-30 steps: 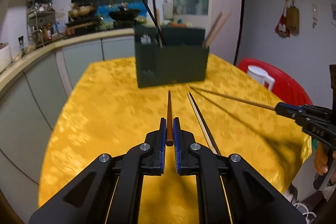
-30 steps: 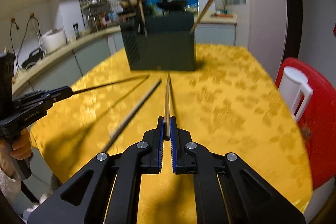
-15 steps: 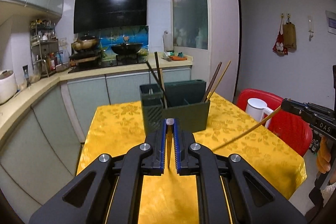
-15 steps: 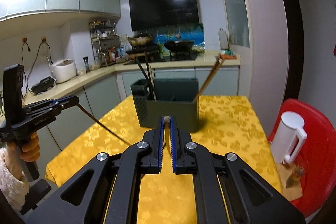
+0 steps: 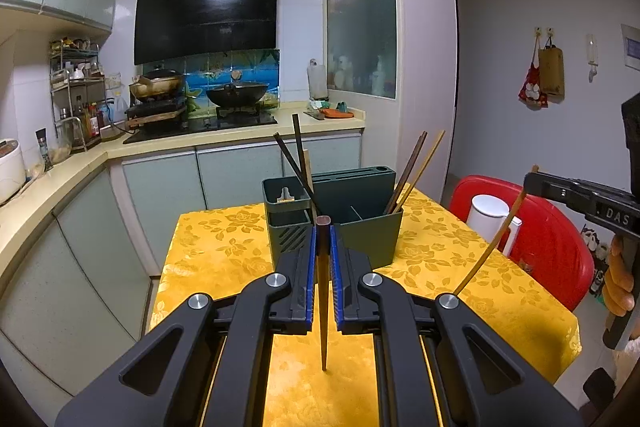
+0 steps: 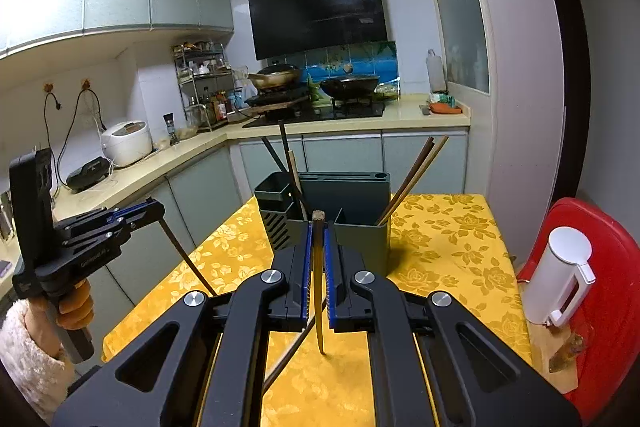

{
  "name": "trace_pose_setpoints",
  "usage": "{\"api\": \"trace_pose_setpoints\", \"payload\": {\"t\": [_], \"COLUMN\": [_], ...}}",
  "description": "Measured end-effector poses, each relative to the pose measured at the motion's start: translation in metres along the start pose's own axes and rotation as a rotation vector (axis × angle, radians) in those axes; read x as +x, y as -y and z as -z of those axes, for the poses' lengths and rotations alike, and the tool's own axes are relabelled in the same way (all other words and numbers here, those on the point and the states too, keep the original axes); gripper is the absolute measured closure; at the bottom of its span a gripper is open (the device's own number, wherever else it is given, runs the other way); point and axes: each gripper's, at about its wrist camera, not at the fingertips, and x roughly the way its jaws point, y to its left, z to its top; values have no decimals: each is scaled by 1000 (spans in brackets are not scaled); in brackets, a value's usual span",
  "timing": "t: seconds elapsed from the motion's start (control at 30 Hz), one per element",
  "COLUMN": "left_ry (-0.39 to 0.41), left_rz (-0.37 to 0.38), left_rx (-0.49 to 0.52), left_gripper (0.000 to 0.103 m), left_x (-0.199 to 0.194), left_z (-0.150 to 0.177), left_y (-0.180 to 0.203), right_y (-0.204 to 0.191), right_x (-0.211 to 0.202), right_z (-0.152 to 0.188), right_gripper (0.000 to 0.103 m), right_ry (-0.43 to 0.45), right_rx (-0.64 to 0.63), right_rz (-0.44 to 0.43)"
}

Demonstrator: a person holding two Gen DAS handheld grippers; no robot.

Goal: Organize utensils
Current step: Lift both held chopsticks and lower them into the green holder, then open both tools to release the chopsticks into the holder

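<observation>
My left gripper is shut on a dark brown chopstick that hangs point down over the yellow table. My right gripper is shut on a light bamboo chopstick, also point down. Each gripper shows in the other view, the right gripper with its chopstick and the left gripper with its chopstick. The dark green utensil holder stands on the table behind both, with several chopsticks leaning in it. Another chopstick lies on the table under my right gripper.
A white jug sits on a red stool right of the table. Kitchen counters and a stove with pans stand behind and left. The table's edges drop off at left and right.
Both grippers rose from the table and tilted up. Each chopstick swung from lying forward along the table to hanging point down. The holder looks farther away.
</observation>
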Motion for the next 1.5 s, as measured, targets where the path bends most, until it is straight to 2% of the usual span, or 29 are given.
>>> {"api": "trace_pose_setpoints", "payload": {"t": [0.27, 0.53, 0.77, 1.0, 1.17, 1.5], "left_ry": [-10, -6, 53, 98, 78, -42], "left_rz": [1, 11, 9, -9, -2, -35], "left_rx": [27, 30, 31, -7, -36, -41], "left_gripper": [97, 96, 96, 96, 96, 96], "left_x": [14, 34, 54, 87, 115, 168], "left_z": [-24, -68, -120, -159, -164, -129], "left_y": [0, 3, 13, 20, 20, 11], "right_y": [17, 26, 32, 38, 38, 39], "right_x": [22, 31, 43, 64, 90, 136], "right_z": [-30, -73, -118, -144, -149, -134], "right_gripper": [96, 96, 96, 96, 96, 96], "right_ry": [-37, -6, 47, 89, 72, -66], "right_rx": [40, 50, 44, 30, 2, 2], "right_rz": [6, 22, 63, 111, 137, 132]}}
